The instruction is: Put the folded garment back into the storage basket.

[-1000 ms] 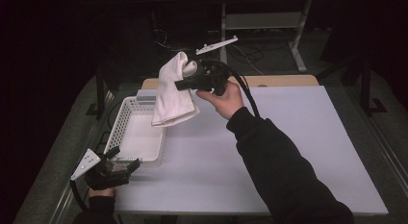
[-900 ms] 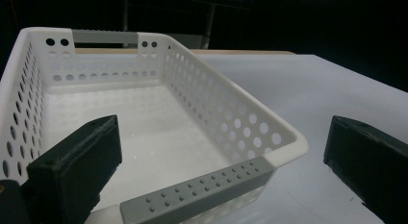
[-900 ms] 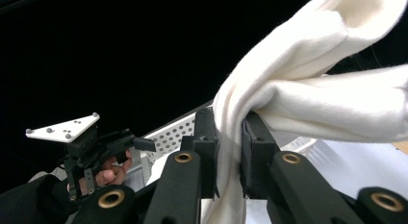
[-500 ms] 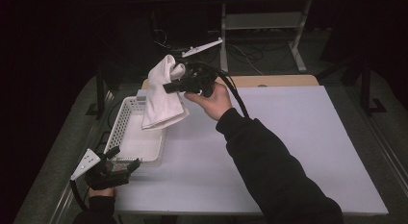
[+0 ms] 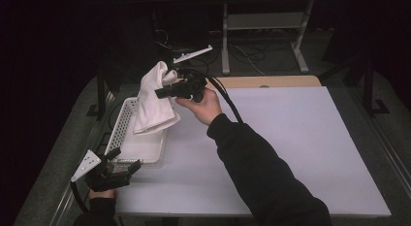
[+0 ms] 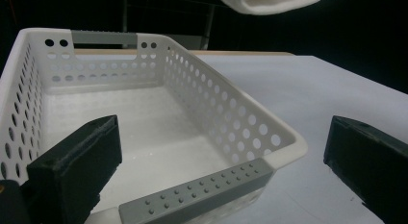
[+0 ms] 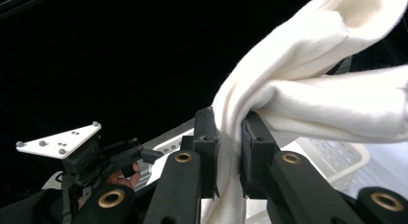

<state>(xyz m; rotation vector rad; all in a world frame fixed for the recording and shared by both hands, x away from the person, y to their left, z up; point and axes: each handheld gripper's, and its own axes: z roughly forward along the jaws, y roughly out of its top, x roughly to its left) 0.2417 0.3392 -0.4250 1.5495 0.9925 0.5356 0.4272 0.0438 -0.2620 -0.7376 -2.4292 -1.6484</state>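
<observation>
Above the white basket [image 5: 127,134] on the worktop [image 5: 291,153], we hold a white cloth [image 5: 154,102] pinched tight in our right hand-held gripper [image 5: 160,92]; since a second ago it has moved left, over the basket. We see nothing lying in the basket. Our left hand-held gripper [image 5: 127,160] waits wide open at its near end, holding nothing.

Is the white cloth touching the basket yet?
Apart. In the left gripper view, the cloth hangs high above the basket with dark space between them. The right gripper has its jaws shut on the cloth.
</observation>
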